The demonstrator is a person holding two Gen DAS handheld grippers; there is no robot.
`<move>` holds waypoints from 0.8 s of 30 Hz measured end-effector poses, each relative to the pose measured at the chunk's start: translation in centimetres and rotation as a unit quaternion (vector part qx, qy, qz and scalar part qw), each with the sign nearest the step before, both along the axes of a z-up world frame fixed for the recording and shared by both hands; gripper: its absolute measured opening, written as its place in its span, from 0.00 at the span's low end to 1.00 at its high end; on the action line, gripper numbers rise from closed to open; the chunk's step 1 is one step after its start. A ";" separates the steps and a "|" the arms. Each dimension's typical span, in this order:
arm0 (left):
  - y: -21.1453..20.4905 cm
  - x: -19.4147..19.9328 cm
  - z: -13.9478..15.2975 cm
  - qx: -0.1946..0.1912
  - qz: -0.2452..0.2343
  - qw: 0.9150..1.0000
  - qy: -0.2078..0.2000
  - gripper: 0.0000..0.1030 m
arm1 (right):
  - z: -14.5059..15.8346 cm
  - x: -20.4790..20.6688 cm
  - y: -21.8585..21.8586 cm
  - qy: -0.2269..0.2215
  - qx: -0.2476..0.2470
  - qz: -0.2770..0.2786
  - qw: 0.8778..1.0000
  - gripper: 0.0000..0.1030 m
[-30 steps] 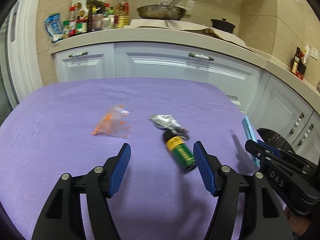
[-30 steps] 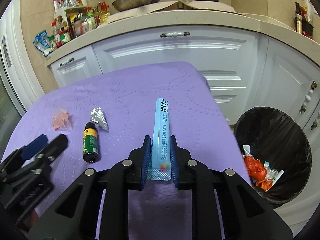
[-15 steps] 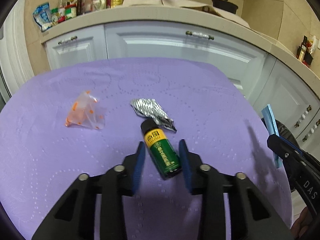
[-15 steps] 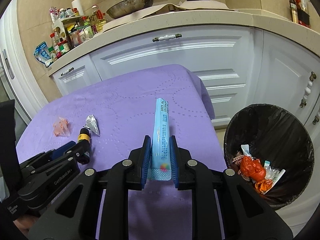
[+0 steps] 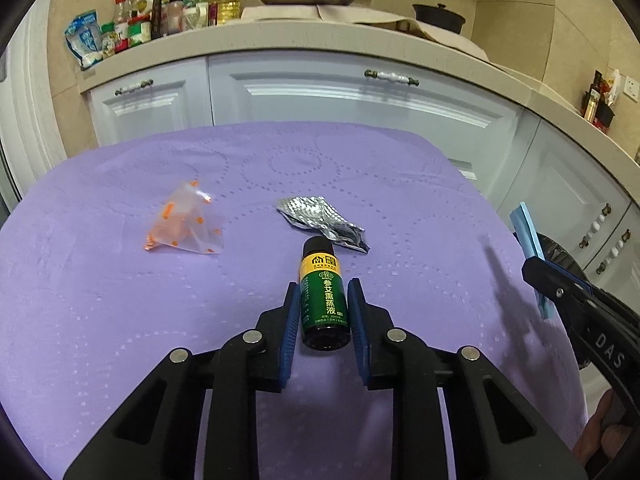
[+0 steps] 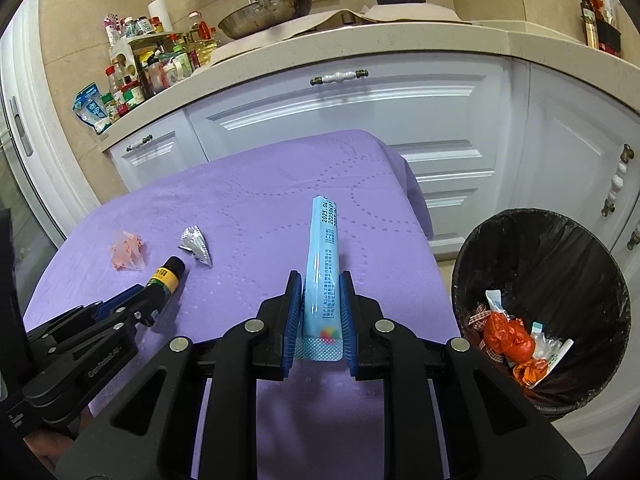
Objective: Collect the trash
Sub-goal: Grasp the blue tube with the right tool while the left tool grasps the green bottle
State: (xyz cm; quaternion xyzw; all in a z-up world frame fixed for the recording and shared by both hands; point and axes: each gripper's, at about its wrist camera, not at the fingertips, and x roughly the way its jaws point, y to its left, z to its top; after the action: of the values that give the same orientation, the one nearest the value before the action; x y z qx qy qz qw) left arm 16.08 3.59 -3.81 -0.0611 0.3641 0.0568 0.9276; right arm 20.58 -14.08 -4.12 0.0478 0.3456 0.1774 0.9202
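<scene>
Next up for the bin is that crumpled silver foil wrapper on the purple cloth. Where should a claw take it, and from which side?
Probably best at the foil wrapper's raised, crinkled middle, coming down from above with the fingers across its narrow width. It lies nearly flat, so its edges give little to pinch, and the green bottle sits close to its near end.

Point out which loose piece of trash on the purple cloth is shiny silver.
The crumpled foil wrapper, just beyond the green bottle's cap. The plastic bag to its left is clear with orange dots.

cloth (image 5: pixel 120 320): purple, dotted | bottle (image 5: pixel 323 304): green-yellow | wrapper (image 6: pixel 325 264): light blue
</scene>
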 end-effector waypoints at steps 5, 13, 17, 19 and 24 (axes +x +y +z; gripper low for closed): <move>0.6 -1.4 0.6 0.011 0.004 1.000 -0.021 0.24 | 0.3 -0.8 0.4 -0.007 -0.002 0.006 1.000 0.18; 1.6 -3.0 1.9 0.019 0.013 0.998 -0.050 0.24 | 1.1 -2.1 1.1 -0.024 -0.007 0.012 1.000 0.18; 1.7 -4.0 2.7 0.027 0.015 0.997 -0.066 0.24 | 1.7 -2.6 1.0 -0.034 -0.007 0.013 0.999 0.18; 1.7 -4.4 3.0 0.027 0.016 0.997 -0.071 0.24 | 2.1 -2.9 1.0 -0.040 -0.008 0.013 0.999 0.18; 1.4 -5.3 4.0 0.029 0.013 0.996 -0.086 0.24 | 2.7 -3.5 0.6 -0.049 -0.007 0.009 0.999 0.18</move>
State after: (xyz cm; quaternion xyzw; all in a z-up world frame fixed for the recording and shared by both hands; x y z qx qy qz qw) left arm 10.82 4.98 0.17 -0.0433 0.2803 0.0744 0.9561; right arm 17.05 -13.46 -1.39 0.0296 0.3015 0.1859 0.9347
